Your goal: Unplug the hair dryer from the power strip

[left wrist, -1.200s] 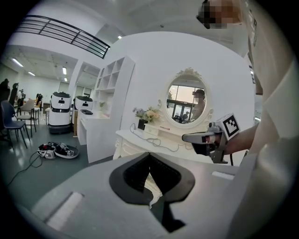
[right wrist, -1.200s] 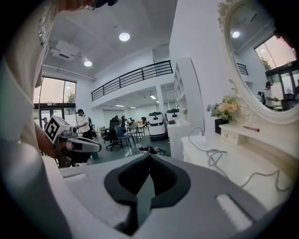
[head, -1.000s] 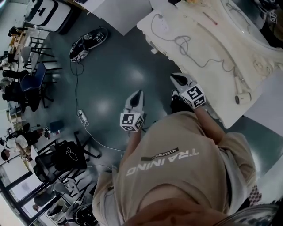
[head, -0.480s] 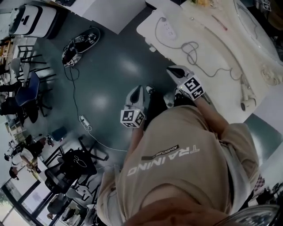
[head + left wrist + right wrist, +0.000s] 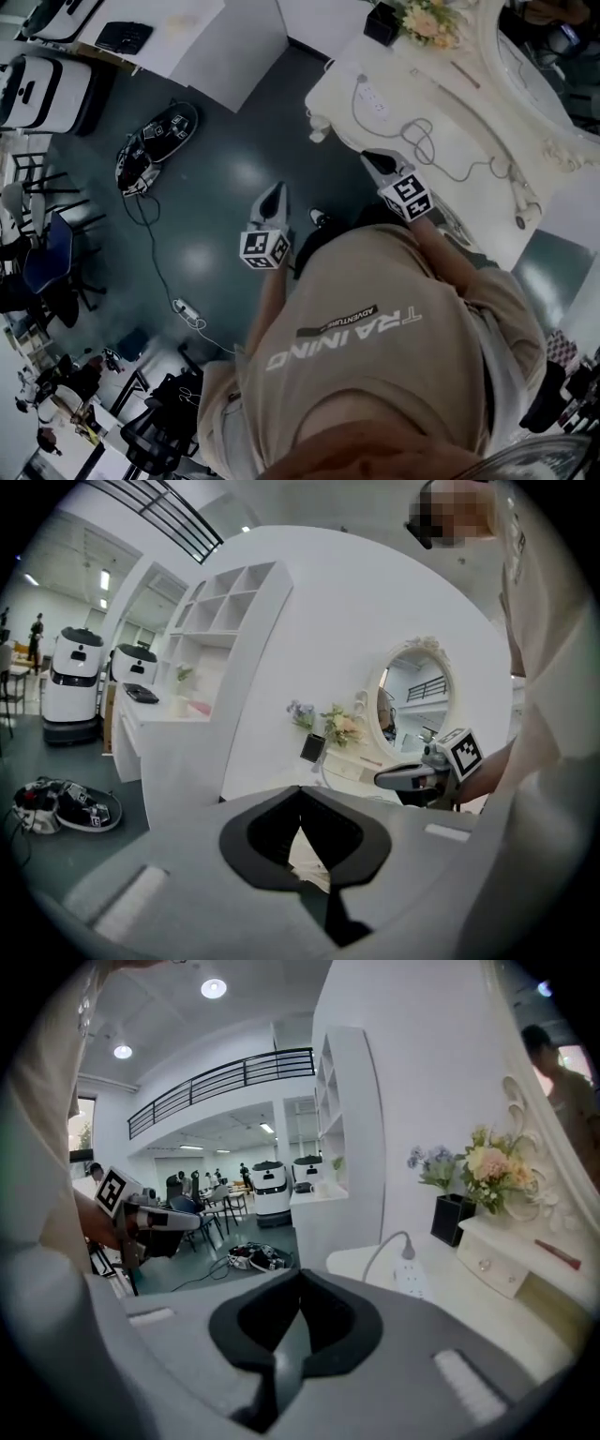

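You have come closer. Your right gripper is now at the bench edge, near the power strip. The hair dryer lies far right, plugged in. The right and left gripper are closed and empty.

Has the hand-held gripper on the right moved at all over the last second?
Yes. In the head view the right hand-held gripper has come forward along the near edge of the table, ending closer to the white power strip.

Glossy dark floor, smooth matt cream tabletop, white plastic power strip, soft, lightly creased beige cloth shirt
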Tool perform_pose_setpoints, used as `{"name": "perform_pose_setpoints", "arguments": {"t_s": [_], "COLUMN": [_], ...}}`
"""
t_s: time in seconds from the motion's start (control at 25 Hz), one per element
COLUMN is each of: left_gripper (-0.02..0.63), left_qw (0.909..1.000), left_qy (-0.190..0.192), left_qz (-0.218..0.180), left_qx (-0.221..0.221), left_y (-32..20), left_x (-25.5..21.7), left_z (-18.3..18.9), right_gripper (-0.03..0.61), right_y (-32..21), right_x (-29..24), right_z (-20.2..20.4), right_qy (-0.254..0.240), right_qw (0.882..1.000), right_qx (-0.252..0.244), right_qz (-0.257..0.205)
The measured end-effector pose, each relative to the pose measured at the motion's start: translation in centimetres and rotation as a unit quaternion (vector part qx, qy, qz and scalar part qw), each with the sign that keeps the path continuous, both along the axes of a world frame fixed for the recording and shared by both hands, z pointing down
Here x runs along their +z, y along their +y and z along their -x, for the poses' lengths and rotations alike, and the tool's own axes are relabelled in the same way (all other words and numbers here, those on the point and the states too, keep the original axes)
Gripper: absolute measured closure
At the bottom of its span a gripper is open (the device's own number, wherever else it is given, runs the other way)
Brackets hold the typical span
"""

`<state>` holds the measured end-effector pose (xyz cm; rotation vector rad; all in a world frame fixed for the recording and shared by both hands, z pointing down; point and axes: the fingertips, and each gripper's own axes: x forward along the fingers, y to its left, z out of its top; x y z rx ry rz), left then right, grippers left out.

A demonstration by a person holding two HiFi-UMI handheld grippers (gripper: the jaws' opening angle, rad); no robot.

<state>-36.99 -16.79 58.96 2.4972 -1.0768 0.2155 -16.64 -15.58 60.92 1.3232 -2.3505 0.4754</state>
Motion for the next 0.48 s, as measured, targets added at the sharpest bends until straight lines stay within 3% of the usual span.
{"name": "perform_pose_setpoints", "arguments": {"t_s": [0.12,0.28,0.36,0.48], "left_gripper": [0.607,0.607,0.607,0.607], "left_qw": [0.9991,0.9973,0.9954,0.99], "left_qy": [-0.011,0.002,0.008,0.002], "left_qz": [0.0,0.012,0.019,0.021], "left_qx": [0.04,0.072,0.093,0.139], "left_y": [-4.0,-7.2,-8.5,-11.0], "left_x": [1.3,2.8,3.1,3.1], "left_z": [1.3,0.7,-1.1,-6.8], "right_gripper": [0.574,0.574,0.574,0.574], "right_y": [-1.8,-2.0,-2.9,-5.6], "right_x": [0.7,3.2,3.3,2.9], "right_z": [0.7,0.8,-0.2,-4.1], "right_qy": [0.005,0.011,0.009,0.003], "right_qw": [0.999,0.996,0.994,0.992], "right_qx": [0.039,0.085,0.102,0.122], "right_qz": [0.0,0.025,0.025,0.013]}}
